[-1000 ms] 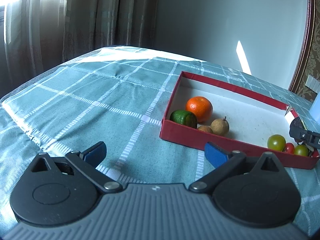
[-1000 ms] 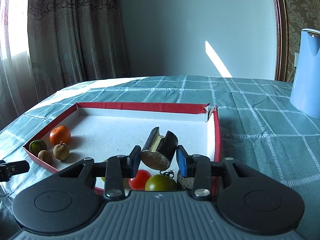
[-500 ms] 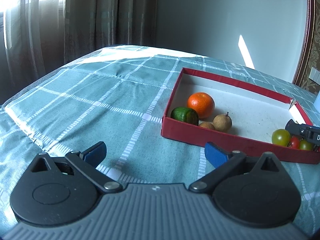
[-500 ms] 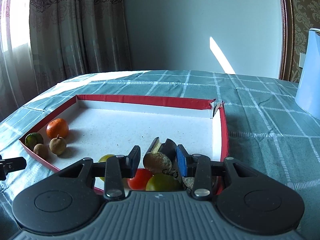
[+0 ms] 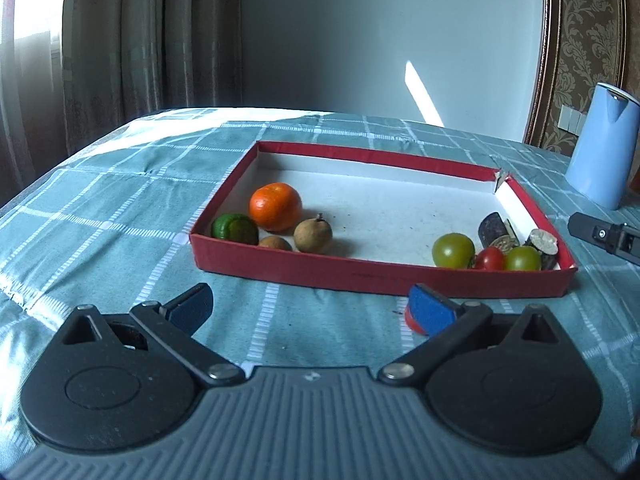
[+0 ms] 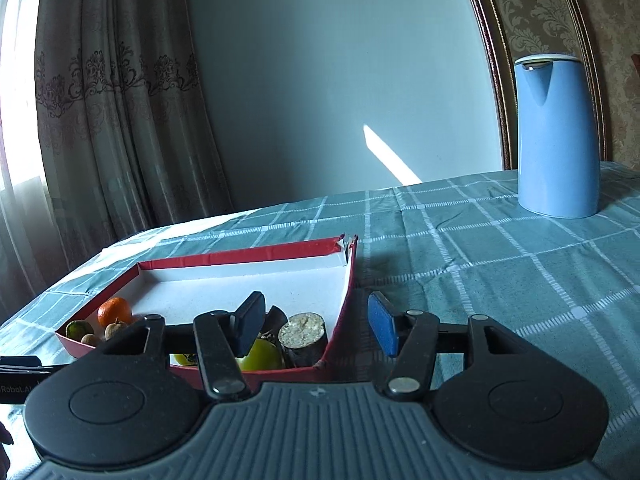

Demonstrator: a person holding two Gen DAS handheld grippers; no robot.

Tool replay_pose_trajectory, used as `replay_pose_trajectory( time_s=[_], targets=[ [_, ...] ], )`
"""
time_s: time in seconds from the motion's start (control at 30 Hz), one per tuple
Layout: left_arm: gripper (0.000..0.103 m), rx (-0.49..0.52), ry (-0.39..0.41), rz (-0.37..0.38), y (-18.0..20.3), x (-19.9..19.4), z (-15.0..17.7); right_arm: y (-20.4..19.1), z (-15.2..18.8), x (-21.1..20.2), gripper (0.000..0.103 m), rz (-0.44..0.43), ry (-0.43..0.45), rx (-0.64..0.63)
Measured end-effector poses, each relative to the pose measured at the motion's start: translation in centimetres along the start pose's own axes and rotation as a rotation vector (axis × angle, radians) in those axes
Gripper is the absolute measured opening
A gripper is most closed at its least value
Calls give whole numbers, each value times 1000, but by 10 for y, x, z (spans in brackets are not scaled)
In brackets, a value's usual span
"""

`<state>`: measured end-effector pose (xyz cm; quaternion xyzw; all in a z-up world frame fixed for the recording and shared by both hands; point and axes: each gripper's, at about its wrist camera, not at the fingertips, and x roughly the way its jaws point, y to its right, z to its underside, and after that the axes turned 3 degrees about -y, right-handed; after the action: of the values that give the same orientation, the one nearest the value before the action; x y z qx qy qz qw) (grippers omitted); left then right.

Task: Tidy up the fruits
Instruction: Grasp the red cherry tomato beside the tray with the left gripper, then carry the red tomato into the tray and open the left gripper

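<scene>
So both of my grippers are empty right now. My left gripper [image 5: 310, 306] is spread wide over the checked tablecloth [image 5: 120, 208] on the tabletop, just in front of the red tray [image 5: 376, 278], with a small red thing [image 5: 412, 320] peeking out behind its right pad; can't tell what it is. My right gripper [image 6: 316, 322] is also parted wide, holding nothing, with its left pad over the tray's near right corner and its right pad out over the cloth. Fruit-wise, the tray's left end has the orange [image 5: 275, 207], a green citrus [image 5: 235, 229] touching the wall, and two little brown fruits [image 5: 313, 235] beside it. The right end has a green tomato [image 5: 453, 250], a red cherry tomato [image 5: 489, 259], another green one [image 5: 522, 259] and a couple of dark cut stalk pieces [image 5: 495, 229] packed into the corner. The blue kettle [image 6: 558, 136] stands well apart from the tray at the far right.
</scene>
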<state>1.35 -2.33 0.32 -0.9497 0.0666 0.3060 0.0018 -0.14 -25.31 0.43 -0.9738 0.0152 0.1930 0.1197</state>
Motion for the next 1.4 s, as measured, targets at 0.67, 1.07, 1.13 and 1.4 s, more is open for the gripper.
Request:
replay_pose_trajectory(
  time_s=[0.67,1.07,1.13,1.4],
  targets=[
    [98,150,-29,-37,60,20,3,1,1,-4,56,-32,12,9],
    [50,134,-71,34,55,25,4,0,2,-2,56,-27,0,4],
    [42,139,-70,51,56,24,4,0,2,-2,56,-26,1,5],
    [26,150,-58,54,60,22,5,0,2,-1,56,-30,-1,4]
  ],
)
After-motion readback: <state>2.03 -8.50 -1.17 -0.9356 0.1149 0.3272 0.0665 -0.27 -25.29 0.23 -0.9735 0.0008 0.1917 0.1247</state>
